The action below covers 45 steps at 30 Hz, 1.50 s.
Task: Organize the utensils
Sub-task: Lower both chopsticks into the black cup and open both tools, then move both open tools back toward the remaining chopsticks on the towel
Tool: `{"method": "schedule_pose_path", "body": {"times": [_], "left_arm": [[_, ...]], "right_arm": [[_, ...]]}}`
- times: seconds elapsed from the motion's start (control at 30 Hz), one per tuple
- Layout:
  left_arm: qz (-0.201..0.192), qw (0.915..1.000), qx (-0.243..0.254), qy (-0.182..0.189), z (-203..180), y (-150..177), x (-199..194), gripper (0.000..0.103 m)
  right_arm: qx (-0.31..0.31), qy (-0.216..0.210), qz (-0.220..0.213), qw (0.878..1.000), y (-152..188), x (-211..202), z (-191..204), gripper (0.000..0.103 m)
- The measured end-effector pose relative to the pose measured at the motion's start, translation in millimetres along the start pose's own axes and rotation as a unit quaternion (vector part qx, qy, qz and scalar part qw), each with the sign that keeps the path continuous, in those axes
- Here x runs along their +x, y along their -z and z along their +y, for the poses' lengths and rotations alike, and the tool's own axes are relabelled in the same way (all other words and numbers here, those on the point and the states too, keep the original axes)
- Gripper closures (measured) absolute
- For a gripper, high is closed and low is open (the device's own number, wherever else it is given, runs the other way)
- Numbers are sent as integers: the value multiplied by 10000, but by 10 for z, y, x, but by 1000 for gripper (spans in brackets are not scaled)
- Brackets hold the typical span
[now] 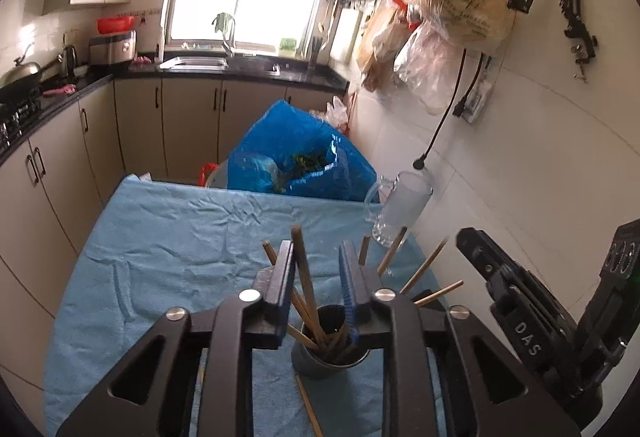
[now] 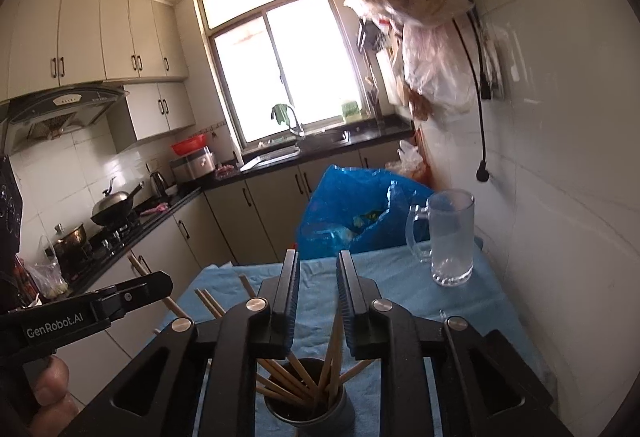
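Left wrist view: the left hand-held gripper (image 1: 316, 269) hangs open over the cup (image 1: 329, 359) of chopsticks (image 1: 306, 277). One chopstick (image 1: 309, 407) lies below it on the tabletop (image 1: 168, 237) and needs picking up next.

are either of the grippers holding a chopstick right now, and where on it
Neither grips one. The left gripper has a chopstick standing loosely between its parted fingers, and the right gripper is open above the cup.

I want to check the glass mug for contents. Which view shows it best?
The right wrist view: the glass mug stands upright and whole on the blue cloth, handle and base clear. In the left wrist view the mug is smaller, leans from lens distortion, and chopsticks cross its base.
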<state>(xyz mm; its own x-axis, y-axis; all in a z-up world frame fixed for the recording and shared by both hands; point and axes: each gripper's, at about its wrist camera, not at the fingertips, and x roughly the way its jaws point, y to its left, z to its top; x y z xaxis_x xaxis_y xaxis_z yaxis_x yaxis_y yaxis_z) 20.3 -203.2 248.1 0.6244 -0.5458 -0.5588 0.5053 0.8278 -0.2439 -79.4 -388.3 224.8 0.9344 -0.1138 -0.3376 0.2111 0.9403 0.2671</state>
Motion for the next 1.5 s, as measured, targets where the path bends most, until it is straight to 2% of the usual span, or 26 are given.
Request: {"method": "schedule_pose_path", "body": {"times": [0.1, 0.2, 0.33, 0.43, 0.57, 0.7, 0.87, 1.1, 1.3, 1.5], "left_arm": [[-175, 9998, -60, 87, 33, 23, -264, 81], [-415, 9991, -84, 51, 129, 134, -588, 69], [-545, 9981, -99, -267, 349, 493, -875, 67], [-274, 9979, -261, -532, 572, 852, -879, 67], [337, 9945, -579, -802, 929, 1332, -722, 67], [741, 9910, -788, -788, 1155, 1550, -596, 67], [1103, 9883, -972, -418, 1252, 1670, -452, 67], [1306, 9856, -982, -439, 1312, 1786, -338, 67], [1554, 9841, -741, -438, 1234, 1783, -108, 67], [1912, 9775, -769, -457, 1270, 1761, 219, 67]], "right_arm": [[-5, -11, -187, 9998, -33, -219, 33, 82], [55, -128, -297, 9995, 12, -488, 21, 80], [178, -309, -151, 9992, 295, -742, -29, 76], [265, -359, 303, 9985, 648, -733, -46, 76], [299, -415, 1028, 9934, 1076, -560, -44, 76], [450, -448, 1562, 9857, 1357, -403, -47, 76], [408, -394, 1563, 9861, 1372, -415, -13, 76], [271, -333, 1672, 9850, 1424, -390, 55, 76], [331, -350, 1798, 9825, 1491, -319, 46, 76], [269, -378, 1976, 9792, 1535, -204, 63, 76]]}}
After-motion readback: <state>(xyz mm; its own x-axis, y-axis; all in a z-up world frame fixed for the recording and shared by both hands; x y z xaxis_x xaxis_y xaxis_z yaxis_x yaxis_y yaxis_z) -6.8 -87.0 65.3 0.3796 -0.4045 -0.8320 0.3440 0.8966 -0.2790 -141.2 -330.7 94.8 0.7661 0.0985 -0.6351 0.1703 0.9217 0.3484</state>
